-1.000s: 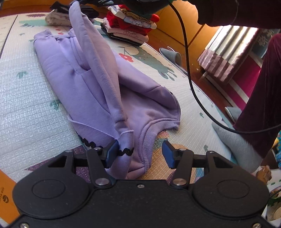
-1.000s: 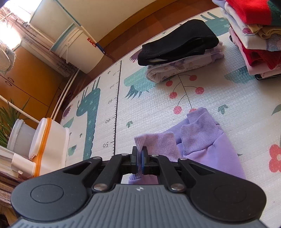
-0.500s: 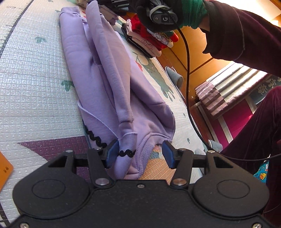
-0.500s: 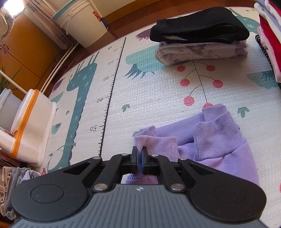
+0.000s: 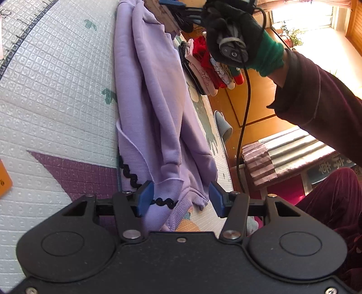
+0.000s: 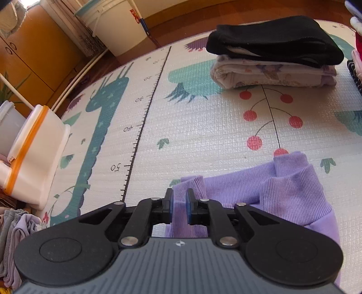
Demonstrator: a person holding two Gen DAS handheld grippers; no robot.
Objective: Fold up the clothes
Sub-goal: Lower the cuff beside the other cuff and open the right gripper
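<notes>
A lilac sweatshirt [image 5: 156, 95] lies lengthwise on the patterned play mat [image 5: 49, 95], one sleeve folded along its body. My left gripper [image 5: 179, 199] is open over its neck end, where black zigzag trim [image 5: 129, 174] shows. My right gripper [image 6: 179, 207] is slightly open, with the sleeve's ribbed cuff [image 6: 190, 187] lying loose between its pads. The sweatshirt's ribbed hem [image 6: 282, 181] lies on the mat beside it. The right gripper also shows in the left wrist view [image 5: 174, 3] at the sweatshirt's far end.
A folded stack with a black garment on top [image 6: 273, 43] sits at the mat's far side. A taller pile of folded clothes [image 5: 208, 67] stands right of the sweatshirt. White tubs with an orange band [image 6: 31, 153] stand off the mat's left edge.
My right gripper has lowered the sleeve cuff onto the mat and its jaws have parted, letting go. The left gripper has swung to look down the sweatshirt's length and stays open.
</notes>
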